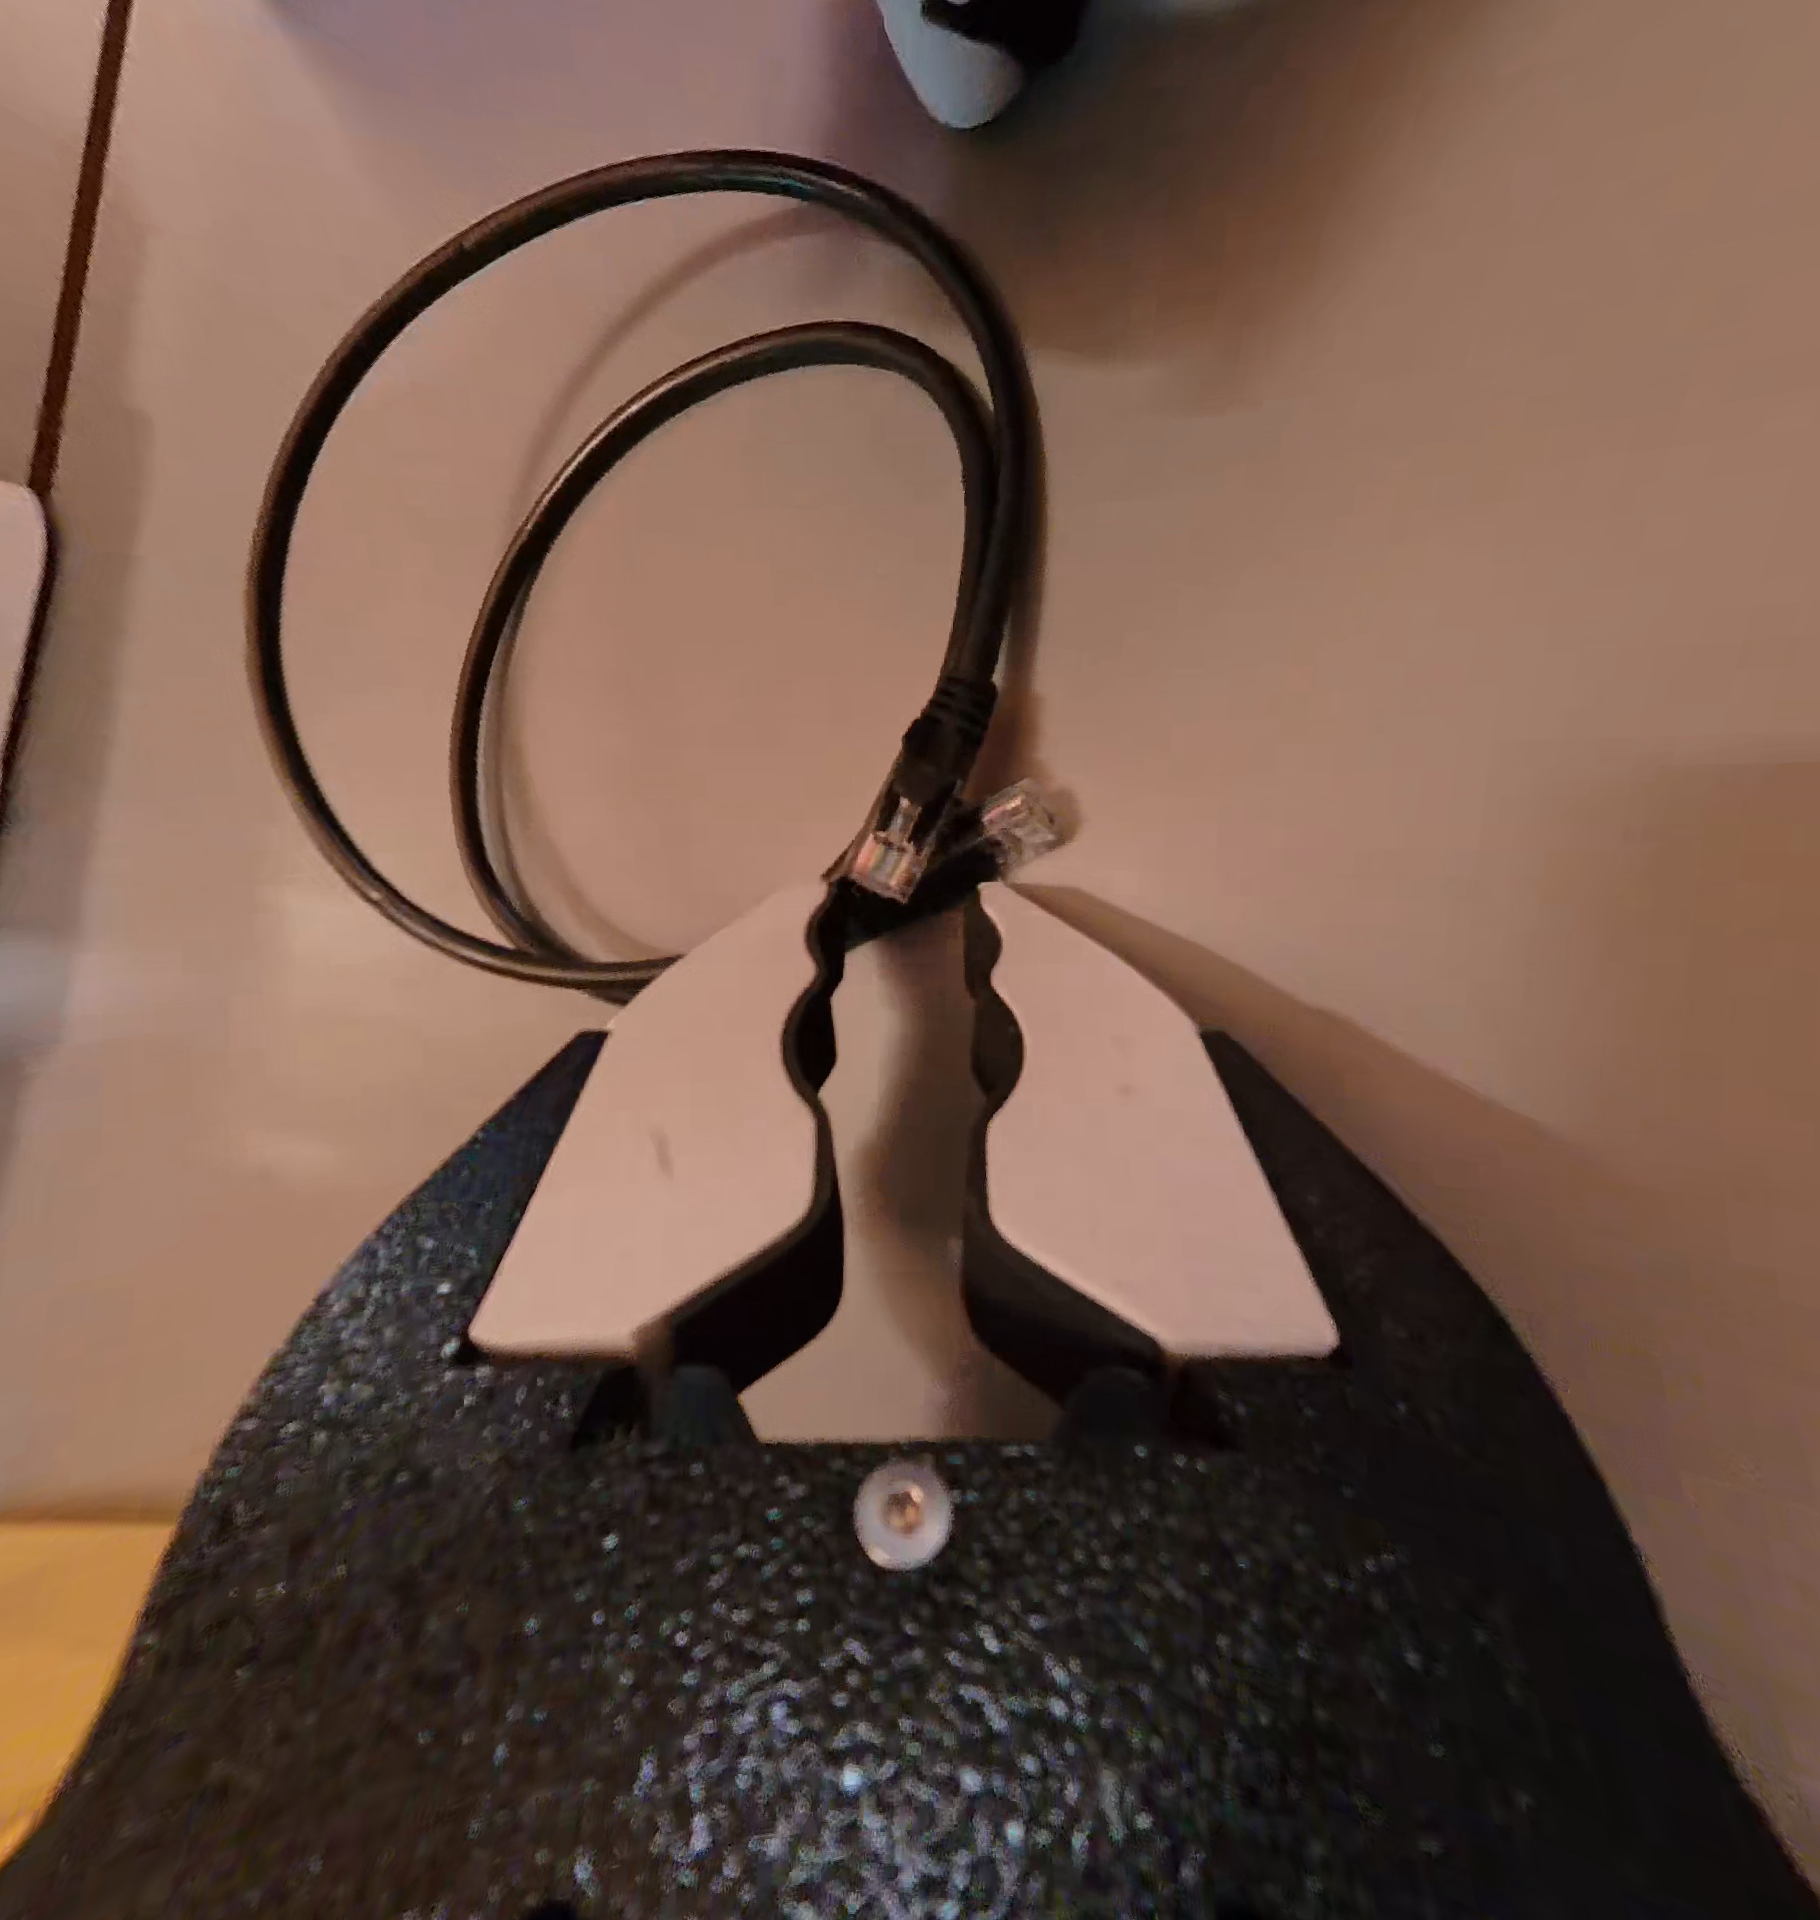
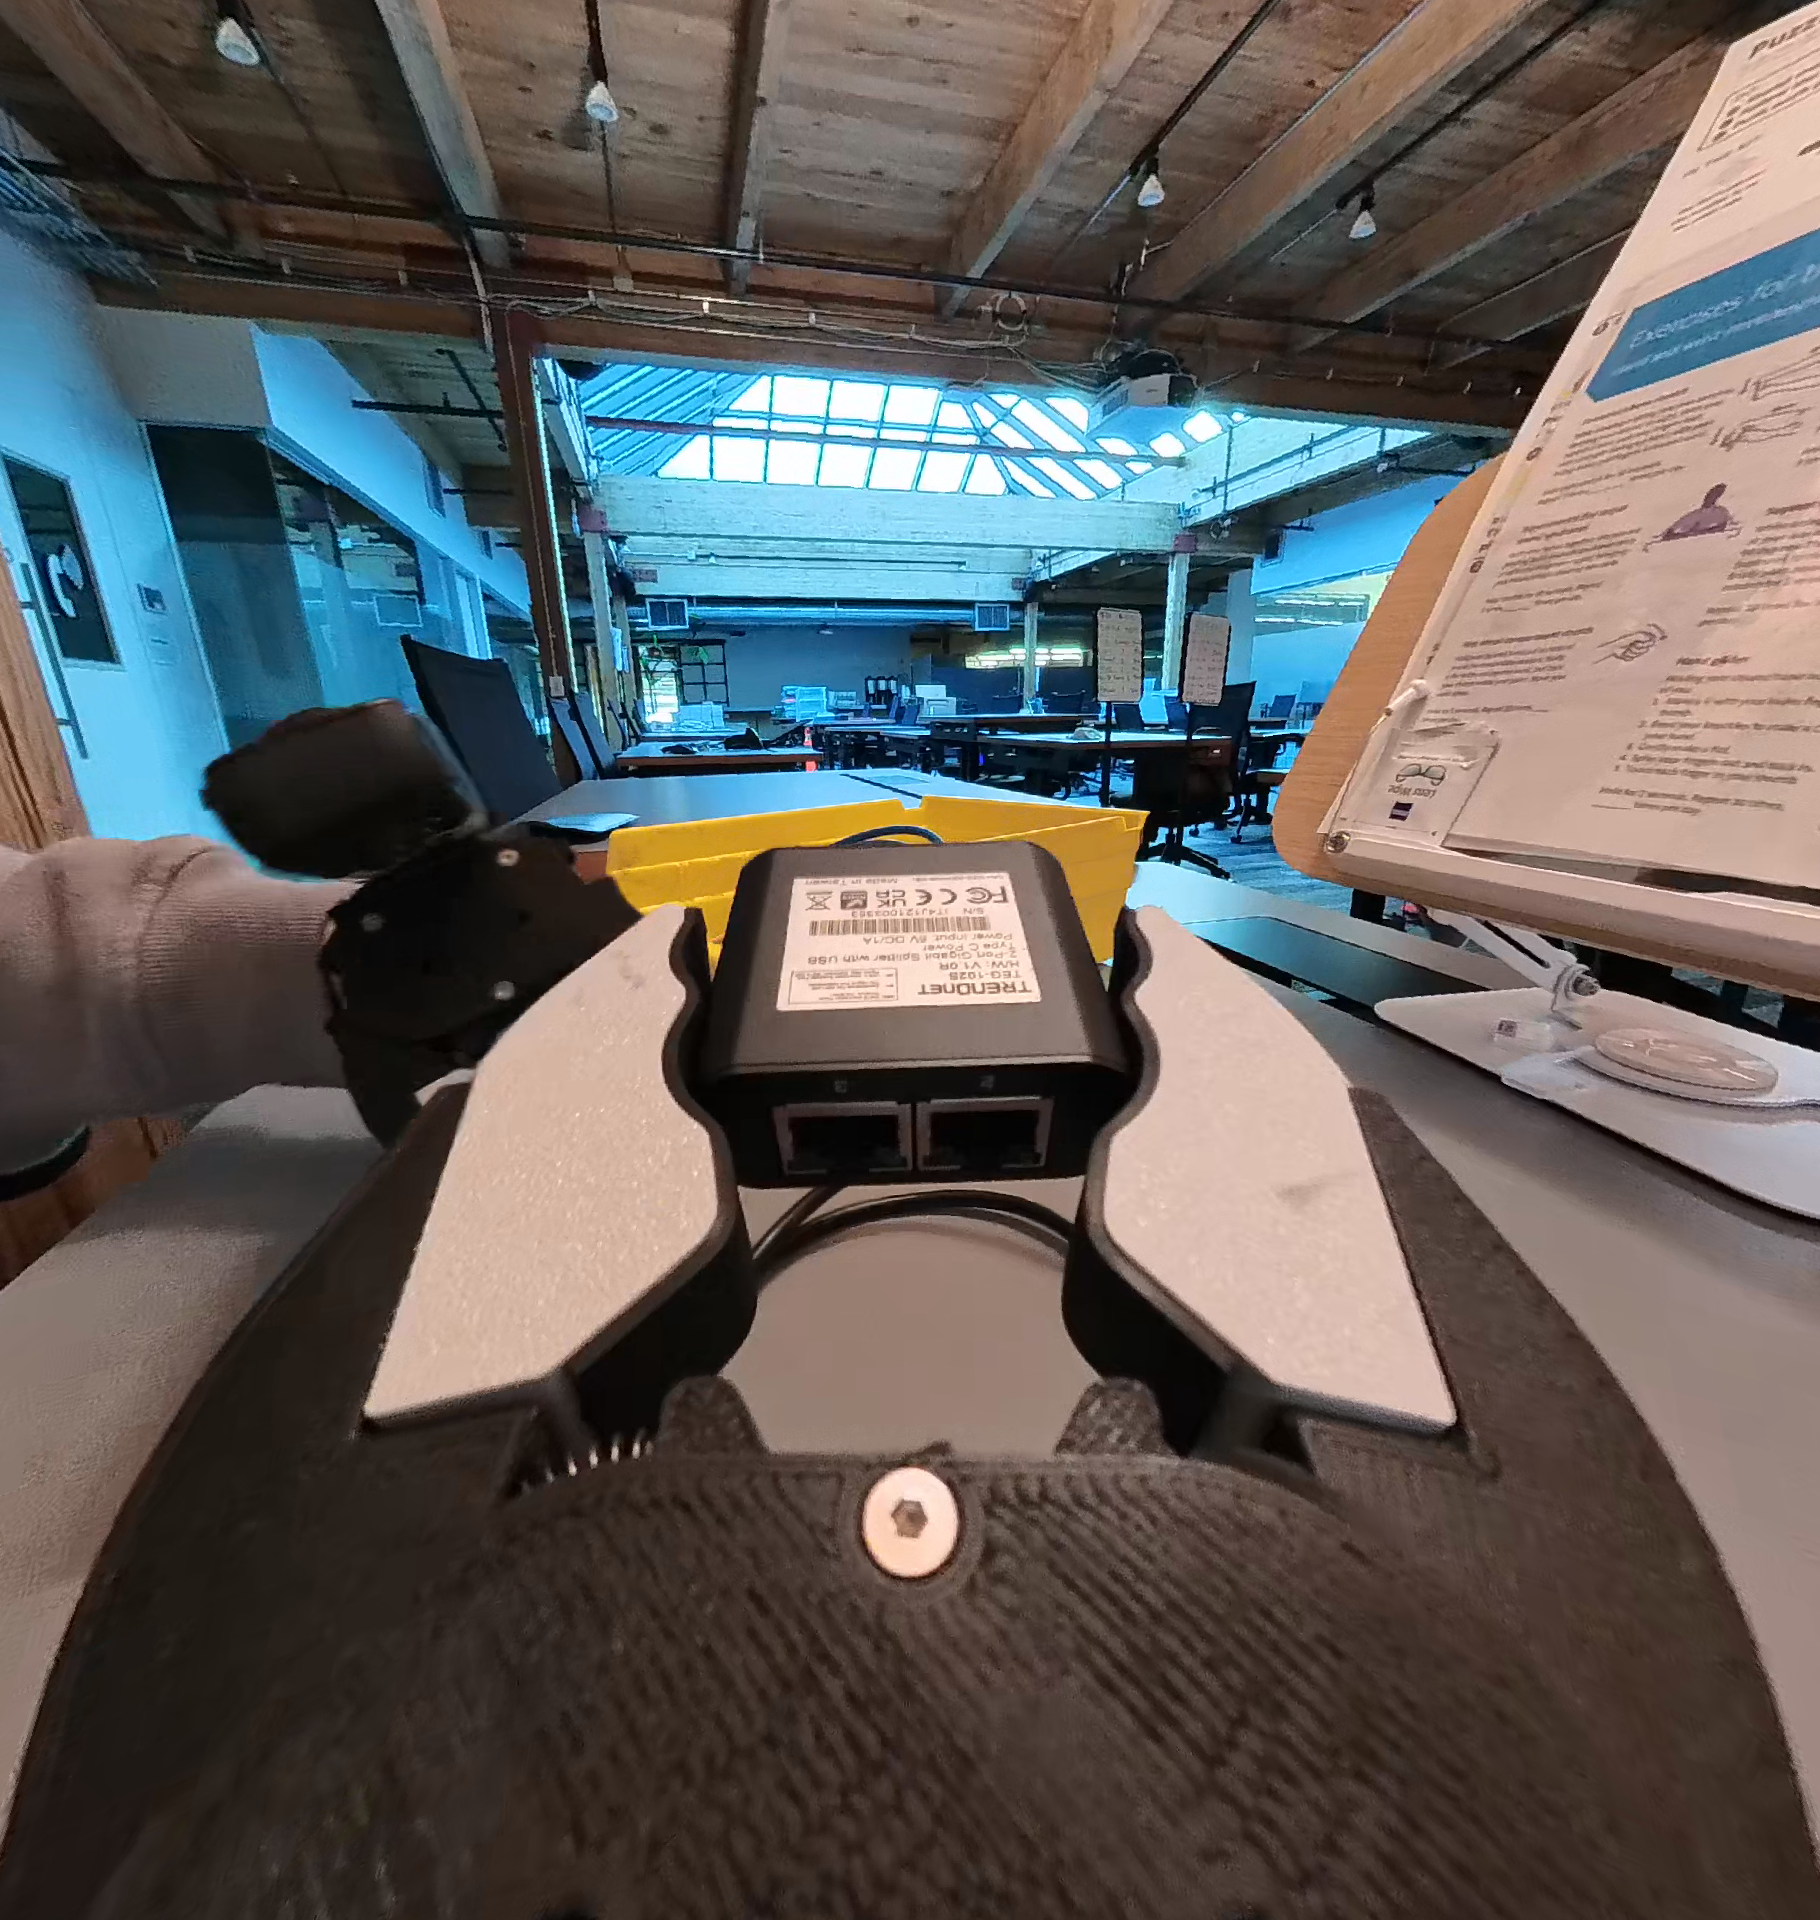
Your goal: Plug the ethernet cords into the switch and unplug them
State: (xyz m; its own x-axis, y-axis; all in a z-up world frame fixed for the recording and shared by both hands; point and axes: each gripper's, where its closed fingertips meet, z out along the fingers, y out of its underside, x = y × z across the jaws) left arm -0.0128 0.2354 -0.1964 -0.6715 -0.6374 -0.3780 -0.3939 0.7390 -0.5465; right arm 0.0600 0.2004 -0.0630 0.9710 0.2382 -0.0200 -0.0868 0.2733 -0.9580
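Two empty ports face near on the black switch (image 2: 911, 997), which the right gripper (image 2: 911, 1049) clamps by its sides above the grey table (image 2: 1612, 1403). To its left, the left gripper (image 1: 901, 904) pinches the coiled black ethernet cord (image 1: 615, 540) at its tips, just behind one clear plug (image 1: 1020, 826), the other plug (image 1: 890, 847) loose beside it. That thin grip could let the plug twist, I think, and jam at the port.
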